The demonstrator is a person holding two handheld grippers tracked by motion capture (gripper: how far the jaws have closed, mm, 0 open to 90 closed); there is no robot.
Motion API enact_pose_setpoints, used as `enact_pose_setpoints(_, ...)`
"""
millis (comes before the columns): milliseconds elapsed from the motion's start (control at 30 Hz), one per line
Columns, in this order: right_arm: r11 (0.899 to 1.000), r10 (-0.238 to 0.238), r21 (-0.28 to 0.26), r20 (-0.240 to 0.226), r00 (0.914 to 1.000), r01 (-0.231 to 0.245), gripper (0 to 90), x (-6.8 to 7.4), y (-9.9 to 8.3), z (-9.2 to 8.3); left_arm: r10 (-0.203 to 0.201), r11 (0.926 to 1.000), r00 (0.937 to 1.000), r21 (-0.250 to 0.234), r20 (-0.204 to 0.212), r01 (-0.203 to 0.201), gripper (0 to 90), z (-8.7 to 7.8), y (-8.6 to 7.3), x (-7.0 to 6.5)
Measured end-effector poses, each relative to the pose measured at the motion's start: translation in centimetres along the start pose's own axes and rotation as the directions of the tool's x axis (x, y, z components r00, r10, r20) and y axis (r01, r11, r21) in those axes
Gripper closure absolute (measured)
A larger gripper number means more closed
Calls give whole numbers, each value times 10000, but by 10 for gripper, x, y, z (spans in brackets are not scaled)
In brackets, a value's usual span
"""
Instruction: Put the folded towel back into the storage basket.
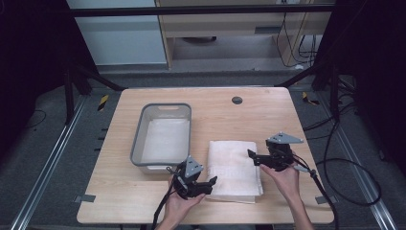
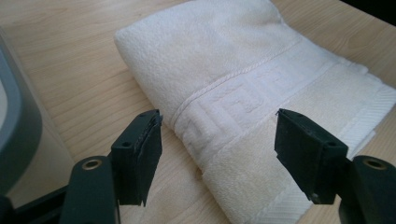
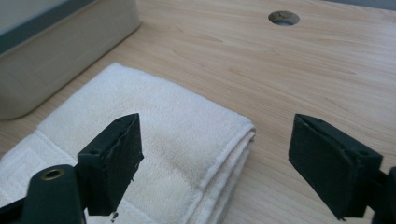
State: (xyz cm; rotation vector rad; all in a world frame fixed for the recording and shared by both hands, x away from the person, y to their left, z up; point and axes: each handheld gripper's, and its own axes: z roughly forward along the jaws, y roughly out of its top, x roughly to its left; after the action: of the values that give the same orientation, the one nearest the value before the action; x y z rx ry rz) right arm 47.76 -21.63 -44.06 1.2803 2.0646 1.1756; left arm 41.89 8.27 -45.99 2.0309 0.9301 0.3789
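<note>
Two tongs close on a folded towel, the tub beside it bare.

From above, the folded white towel (image 1: 234, 168) lies at 6 o'clock on the counter (image 1: 268, 110), untouched; the grey tub (image 1: 162, 136) at 9 o'clock of it looks empty. The left tongs (image 1: 211, 181) and right tongs (image 1: 252, 154) flank it. The left gripper view has wide jaws around the patterned end; the right gripper view, wide jaws over the folded edge. Any lift is not yet begun.
</note>
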Motion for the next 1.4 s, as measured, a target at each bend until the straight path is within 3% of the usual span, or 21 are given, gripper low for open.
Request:
enact_pose_setpoints(133, 9989, 459, 53, -228, 9987, -458, 196, -6, -5, 3, -83, 9999, 10000, 127, -49, 83, 312, 5, -2, 2)
enact_pose_setpoints(233, 9997, 184, 179, -5, 9998, -184, 202, -8, -8, 7, -143, 9997, 9999, 183, -9, 143, 310, 9, -4, 2)
enact_pose_setpoints(267, 9981, 580, 211, -356, 9977, -573, 212, -10, -11, 10, -175, 9996, 9998, 238, -14, 175, 304, 11, -5, 2)
enact_pose_setpoints(300, 9973, 687, 279, -404, 9968, -676, 212, -10, -12, 11, -175, 9996, 9998, 238, -14, 175, 302, 11, -5, 2)
enact_pose_setpoints(400, 9968, 568, 585, -246, 9981, -552, 215, -11, -15, 16, -278, 9990, 9996, 346, 74, 275, 295, 16, -7, 2)
enact_pose_setpoints(833, 9925, 304, 1193, -369, 9989, -258, 239, -6, -24, 34, -349, 9979, 9992, 549, 184, 338, 288, 27, -15, 0)
enact_pose_setpoints(1167, 9899, 349, 1384, -386, 9986, -293, 269, -4, -28, 41, -722, 9954, 9963, 664, 464, 691, 292, 33, -19, 2)
enact_pose_setpoints(1200, 9890, 374, 1443, -385, 9986, -315, 272, -4, -29, 43, -923, 9936, 9942, 706, 544, 883, 292, 34, -19, 3)
enact_pose_setpoints(1400, 9850, 582, 1649, -424, 9974, -505, 273, -4, -31, 47, -931, 9929, 9938, 805, 614, 880, 295, 36, -20, 3)
